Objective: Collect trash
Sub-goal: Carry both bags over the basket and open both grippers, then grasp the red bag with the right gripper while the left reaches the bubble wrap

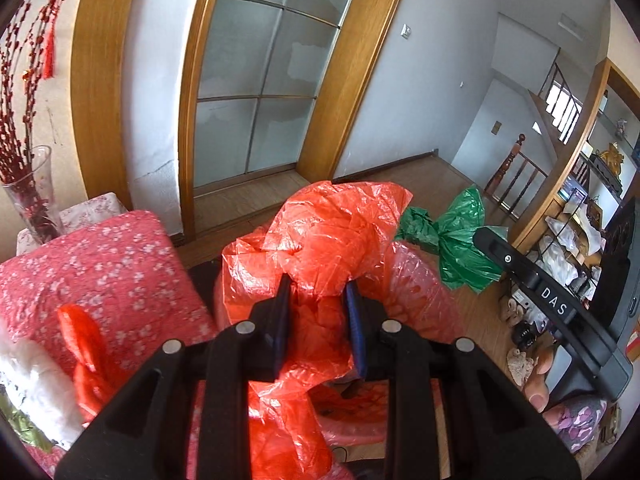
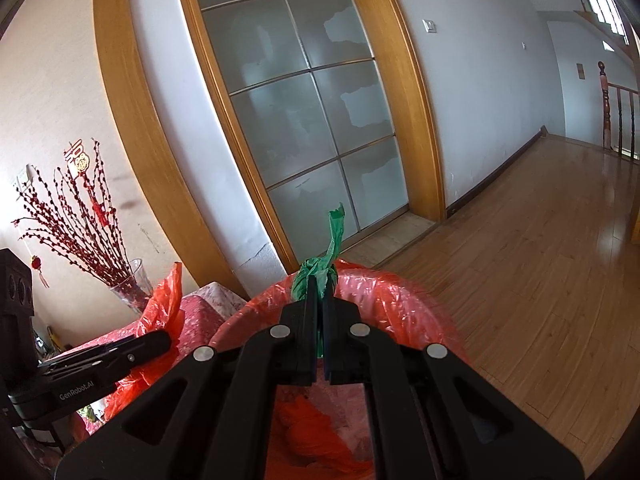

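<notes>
Over the red-lined bin, we pinch a crumpled red bag in our left claw and a green bag in our right claw, neither yet dropped in.

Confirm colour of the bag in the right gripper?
Green plastic bag, pinched in the right gripper; clearest in the right wrist view.

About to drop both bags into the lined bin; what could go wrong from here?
1. The orange bag in the left tool billows wide and may drape outside the bin.
2. The right tool pinches only a thin twist of the green bag; it may slip.
</notes>
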Tool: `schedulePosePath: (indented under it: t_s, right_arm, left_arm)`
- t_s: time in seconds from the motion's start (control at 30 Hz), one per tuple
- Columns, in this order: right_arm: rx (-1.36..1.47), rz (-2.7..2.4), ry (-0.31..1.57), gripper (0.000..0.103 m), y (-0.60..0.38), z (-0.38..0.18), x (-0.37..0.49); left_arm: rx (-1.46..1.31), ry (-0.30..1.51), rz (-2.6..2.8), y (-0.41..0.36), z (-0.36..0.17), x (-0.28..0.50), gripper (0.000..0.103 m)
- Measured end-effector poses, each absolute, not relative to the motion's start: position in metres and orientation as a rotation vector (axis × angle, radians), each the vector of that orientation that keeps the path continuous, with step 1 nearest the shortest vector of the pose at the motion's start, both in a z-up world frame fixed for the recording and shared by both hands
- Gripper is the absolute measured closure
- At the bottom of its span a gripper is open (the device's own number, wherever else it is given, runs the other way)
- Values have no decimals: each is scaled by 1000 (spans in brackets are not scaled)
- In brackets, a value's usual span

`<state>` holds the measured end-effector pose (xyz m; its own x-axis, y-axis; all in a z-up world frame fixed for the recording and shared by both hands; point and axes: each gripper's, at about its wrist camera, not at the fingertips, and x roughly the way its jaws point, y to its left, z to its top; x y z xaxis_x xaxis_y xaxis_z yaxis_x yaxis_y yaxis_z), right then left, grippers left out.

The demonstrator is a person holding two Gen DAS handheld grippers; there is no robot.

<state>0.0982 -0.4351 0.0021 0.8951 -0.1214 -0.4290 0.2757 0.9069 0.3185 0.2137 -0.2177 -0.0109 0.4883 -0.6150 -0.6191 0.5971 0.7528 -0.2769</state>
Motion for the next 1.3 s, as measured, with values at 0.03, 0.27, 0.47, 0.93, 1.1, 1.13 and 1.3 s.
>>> schedulePosePath:
  t_s: [0.03,0.27,0.47,0.93,1.1,1.13,1.3]
  right_arm:
    - [386,-213,414,101,-437,1,99]
    - [397,-227,429,99,-444,-9,104]
    - [398,-246,440,61,-450,-18,99]
    - [329,-236,487,61,-427,-23,100]
    - [297,-164,518,61,-397,-24,106]
    - [282,-140,529,61,-387,-24,109]
    - [212,-30,568,61,-332,-24,123]
  left_arm:
    - [-25,769,-741,-221,-13,216,77]
    - [-29,823,-762,-239,-32,224,73]
    - [-35,873,-745,-238,-51,233,60]
    - [12,824,-606,-174,-50,220,59]
    - [-1,801,-523,-126,-42,218,58]
    - [-9,790,-495,-109,-40,217,58]
    - [-29,748,-344,-37,-33,210,54]
